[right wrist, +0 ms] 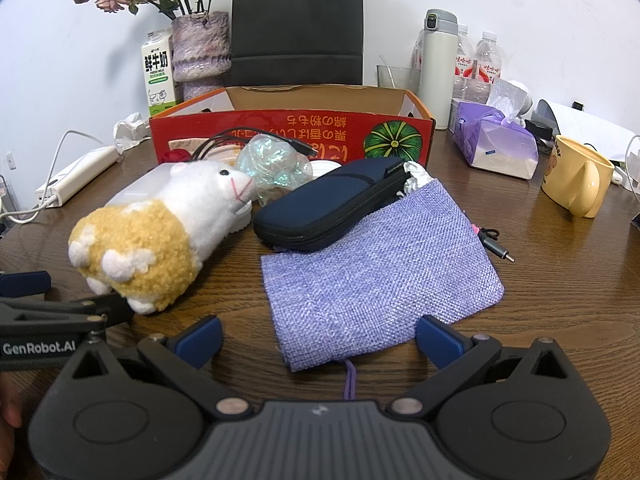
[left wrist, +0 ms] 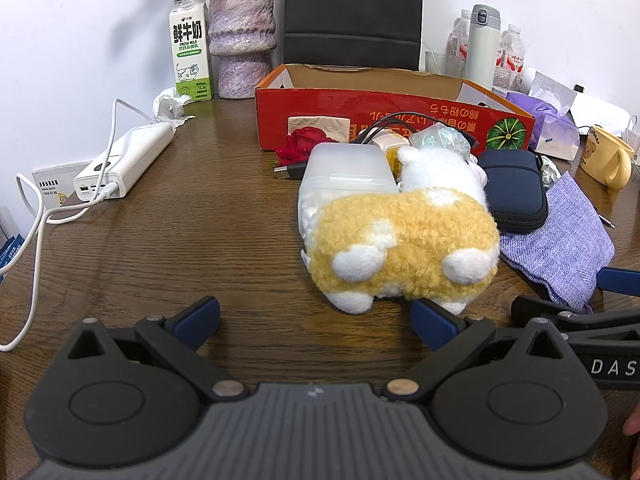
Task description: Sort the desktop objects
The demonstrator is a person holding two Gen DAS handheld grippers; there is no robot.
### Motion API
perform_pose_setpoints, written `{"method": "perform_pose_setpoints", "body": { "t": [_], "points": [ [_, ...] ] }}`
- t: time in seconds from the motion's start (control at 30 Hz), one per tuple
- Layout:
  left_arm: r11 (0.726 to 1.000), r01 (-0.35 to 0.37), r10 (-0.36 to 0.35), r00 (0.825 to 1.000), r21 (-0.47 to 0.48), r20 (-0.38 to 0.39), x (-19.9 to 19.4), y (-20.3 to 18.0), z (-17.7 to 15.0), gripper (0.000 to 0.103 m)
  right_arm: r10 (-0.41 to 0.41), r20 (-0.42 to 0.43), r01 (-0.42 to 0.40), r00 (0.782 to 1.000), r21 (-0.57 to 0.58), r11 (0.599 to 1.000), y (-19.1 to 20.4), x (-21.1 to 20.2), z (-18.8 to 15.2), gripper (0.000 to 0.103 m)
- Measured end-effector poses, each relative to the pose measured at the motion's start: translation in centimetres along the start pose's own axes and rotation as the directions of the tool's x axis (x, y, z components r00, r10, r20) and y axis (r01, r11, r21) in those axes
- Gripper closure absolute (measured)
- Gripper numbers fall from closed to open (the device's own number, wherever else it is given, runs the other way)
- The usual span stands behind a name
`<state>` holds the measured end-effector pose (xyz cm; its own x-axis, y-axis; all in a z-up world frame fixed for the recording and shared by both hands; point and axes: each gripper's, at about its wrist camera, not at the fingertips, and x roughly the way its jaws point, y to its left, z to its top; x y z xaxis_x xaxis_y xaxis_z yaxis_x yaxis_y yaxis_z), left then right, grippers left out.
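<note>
Left gripper: jaws wide apart, holding nothing; plush lies just ahead, toward the right finger. Right gripper: jaws wide, empty; pouch lies between the fingertips, case beyond, before the red box.

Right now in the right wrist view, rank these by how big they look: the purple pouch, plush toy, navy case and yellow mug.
1. purple pouch, though it lies closest to the camera.
2. plush toy and navy case: too alike to rank.
3. yellow mug, smallest, though it sits off at the distorted edge.
</note>
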<state>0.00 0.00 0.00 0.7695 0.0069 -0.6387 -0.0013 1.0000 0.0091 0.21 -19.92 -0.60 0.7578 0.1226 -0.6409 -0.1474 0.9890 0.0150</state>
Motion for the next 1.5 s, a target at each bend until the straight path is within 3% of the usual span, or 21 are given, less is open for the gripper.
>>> {"method": "perform_pose_setpoints", "body": {
  "t": [1.5],
  "points": [
    [1.0,-0.001,0.001,1.0,0.0,0.0,0.0,0.0,0.0,0.0,0.005,-0.002,-0.005,1.0,-0.01,1.0,0.16,-0.45,-0.49,0.0]
  ]
}}
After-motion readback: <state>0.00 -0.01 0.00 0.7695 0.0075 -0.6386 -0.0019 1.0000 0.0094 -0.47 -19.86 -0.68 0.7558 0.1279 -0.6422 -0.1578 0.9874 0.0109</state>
